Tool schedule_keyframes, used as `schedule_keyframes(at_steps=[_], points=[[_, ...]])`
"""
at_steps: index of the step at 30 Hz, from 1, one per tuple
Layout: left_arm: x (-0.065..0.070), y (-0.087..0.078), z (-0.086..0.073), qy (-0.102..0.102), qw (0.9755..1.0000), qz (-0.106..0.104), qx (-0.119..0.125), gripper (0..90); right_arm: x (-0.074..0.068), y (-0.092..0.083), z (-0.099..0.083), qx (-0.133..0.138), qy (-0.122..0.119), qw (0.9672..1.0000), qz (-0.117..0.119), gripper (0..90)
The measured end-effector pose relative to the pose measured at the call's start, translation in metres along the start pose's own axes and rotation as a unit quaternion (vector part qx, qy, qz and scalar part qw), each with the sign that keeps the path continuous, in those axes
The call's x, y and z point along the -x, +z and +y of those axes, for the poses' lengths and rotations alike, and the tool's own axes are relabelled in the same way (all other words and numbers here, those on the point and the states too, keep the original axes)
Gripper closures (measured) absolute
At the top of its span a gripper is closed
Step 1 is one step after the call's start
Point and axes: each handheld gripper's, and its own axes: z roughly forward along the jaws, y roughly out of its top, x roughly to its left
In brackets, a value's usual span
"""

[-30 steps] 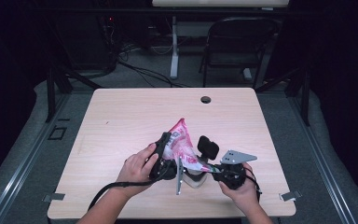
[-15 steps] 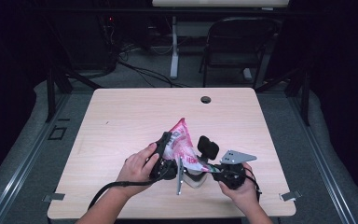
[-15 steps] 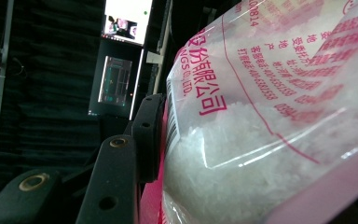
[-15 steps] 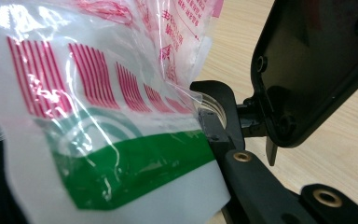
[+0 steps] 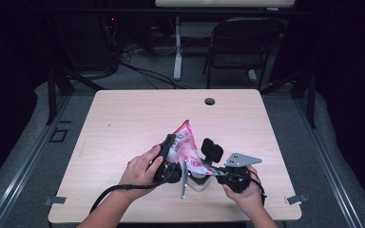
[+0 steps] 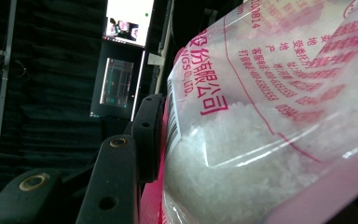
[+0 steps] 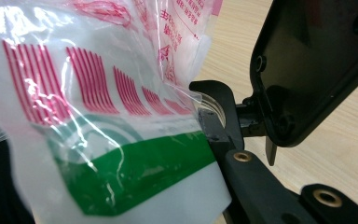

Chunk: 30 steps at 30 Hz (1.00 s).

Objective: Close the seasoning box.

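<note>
A clear plastic bag [image 5: 186,138] printed in pink, with white grains inside, is held up over the near middle of the wooden table [image 5: 123,114], its top corner pointing away. My left gripper [image 5: 168,159] grips its left side; in the left gripper view one black pad [image 6: 147,135] presses into the grain-filled bag [image 6: 270,130]. My right gripper [image 5: 205,165], with its grey plate [image 5: 243,159] on top, is shut on the bag's lower right edge. In the right gripper view the bag's green and pink printed corner [image 7: 107,140] lies against one black finger [image 7: 218,125]; the other finger is hidden behind it.
A round cable hole [image 5: 209,101] sits near the table's far edge. A dark folding chair [image 5: 242,42] and a table leg with cables stand beyond it. Tape marks [image 5: 54,201] lie at the table's front corners. Lit screens [image 6: 126,28] hang in the dark background.
</note>
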Motion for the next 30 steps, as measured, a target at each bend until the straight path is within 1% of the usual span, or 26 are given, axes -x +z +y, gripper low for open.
schedule_keyframes(at_steps=[5, 10, 11, 14, 17, 21, 30], points=[[-0.0005, 0.0001, 0.0012, 0.002, 1.0, 0.002, 0.002, 60.7, 0.0002, -0.0001, -0.0004, 0.004, 0.004, 1.0, -0.001, 89.7], [-0.0005, 0.0, 0.002, 0.001, 1.0, 0.001, 0.002, 60.7, 0.0009, -0.0006, -0.0003, 0.0, 0.001, 1.0, -0.001, 89.6], [-0.0004, 0.0004, 0.0019, 0.0, 1.0, 0.003, 0.006, 60.7, 0.0009, -0.0006, -0.0004, 0.0, 0.001, 1.0, -0.002, 89.6], [-0.001, -0.0003, 0.0023, 0.002, 1.0, 0.002, 0.003, 60.7, 0.0009, -0.0006, -0.0004, 0.002, 0.003, 1.0, -0.002, 89.6], [-0.0014, -0.0002, 0.0024, 0.001, 1.0, 0.004, 0.008, 60.7, 0.0008, -0.0006, -0.0004, 0.003, 0.002, 1.0, -0.001, 89.6], [-0.0017, -0.0011, 0.003, 0.001, 1.0, 0.004, 0.005, 60.7, 0.0007, -0.0007, -0.0004, 0.003, 0.002, 1.0, -0.001, 89.7], [-0.0012, -0.0009, 0.0034, -0.002, 1.0, 0.004, 0.008, 60.7, 0.0008, -0.0009, -0.0005, 0.003, 0.003, 1.0, -0.001, 89.7]])
